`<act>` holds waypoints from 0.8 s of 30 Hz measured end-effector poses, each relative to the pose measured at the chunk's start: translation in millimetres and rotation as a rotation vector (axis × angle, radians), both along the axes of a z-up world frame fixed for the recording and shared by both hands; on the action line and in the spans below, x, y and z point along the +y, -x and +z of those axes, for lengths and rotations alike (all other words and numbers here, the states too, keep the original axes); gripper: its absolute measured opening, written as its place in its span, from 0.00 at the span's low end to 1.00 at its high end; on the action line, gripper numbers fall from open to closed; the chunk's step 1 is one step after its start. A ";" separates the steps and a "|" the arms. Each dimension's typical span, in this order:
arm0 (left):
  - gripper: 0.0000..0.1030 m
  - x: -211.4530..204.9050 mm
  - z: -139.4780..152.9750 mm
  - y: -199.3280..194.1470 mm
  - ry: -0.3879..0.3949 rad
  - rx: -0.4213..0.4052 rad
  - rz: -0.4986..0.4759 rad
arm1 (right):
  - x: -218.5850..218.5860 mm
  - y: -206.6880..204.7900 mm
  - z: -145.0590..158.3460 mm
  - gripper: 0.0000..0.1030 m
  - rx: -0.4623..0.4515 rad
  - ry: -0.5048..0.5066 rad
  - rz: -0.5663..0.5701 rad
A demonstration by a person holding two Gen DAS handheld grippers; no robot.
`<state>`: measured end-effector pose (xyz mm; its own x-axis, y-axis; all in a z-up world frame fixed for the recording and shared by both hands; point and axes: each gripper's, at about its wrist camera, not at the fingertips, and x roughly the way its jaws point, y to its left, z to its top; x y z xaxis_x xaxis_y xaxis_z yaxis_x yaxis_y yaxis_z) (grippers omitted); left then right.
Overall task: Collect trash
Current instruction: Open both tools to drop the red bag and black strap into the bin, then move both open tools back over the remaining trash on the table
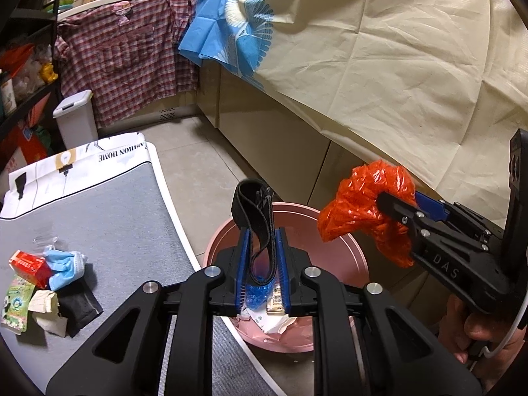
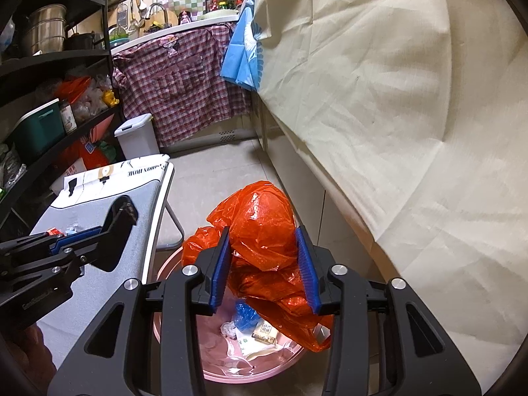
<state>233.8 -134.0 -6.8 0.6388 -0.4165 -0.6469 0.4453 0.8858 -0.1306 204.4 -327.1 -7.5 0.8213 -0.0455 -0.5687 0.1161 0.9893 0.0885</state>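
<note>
Dangling between my left gripper's [image 1: 262, 264] blue pads, the black elastic band [image 1: 255, 227] hangs over the pink bin [image 1: 349, 254]; the jaws look loose around it, so it could snag a pad; my right gripper [image 2: 265, 264] clamps the orange plastic bag [image 2: 264, 224] above the bin; light and billowy, it may drift past the near rim; more trash [image 1: 49, 283] waits far left on the grey board [image 1: 115, 204].

home kitchen: sink tap [image 2: 157, 9], hanging utensils [image 2: 132, 16]
</note>
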 end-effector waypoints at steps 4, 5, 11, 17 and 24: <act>0.30 4.8 -1.4 -4.1 0.011 0.014 0.022 | 0.7 -2.2 -3.0 0.55 0.011 0.011 -0.013; 0.30 6.0 -1.3 -4.8 0.016 0.017 0.025 | 0.3 -2.1 -2.7 0.56 0.010 0.009 -0.015; 0.30 11.1 2.0 -1.2 0.020 0.004 0.031 | 2.1 -1.2 -4.3 0.57 0.014 0.012 -0.011; 0.30 20.6 8.4 3.7 0.027 -0.015 0.040 | 3.6 1.6 -4.6 0.57 0.007 0.021 -0.005; 0.30 46.6 18.7 10.0 0.041 -0.033 0.075 | 11.7 4.6 -2.5 0.57 -0.014 0.033 0.018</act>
<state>223.8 -87.4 12.0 0.6897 -0.3924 -0.6086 0.3826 0.9110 -0.1539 199.8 -315.5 -10.0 0.8301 -0.0489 -0.5555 0.0971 0.9936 0.0576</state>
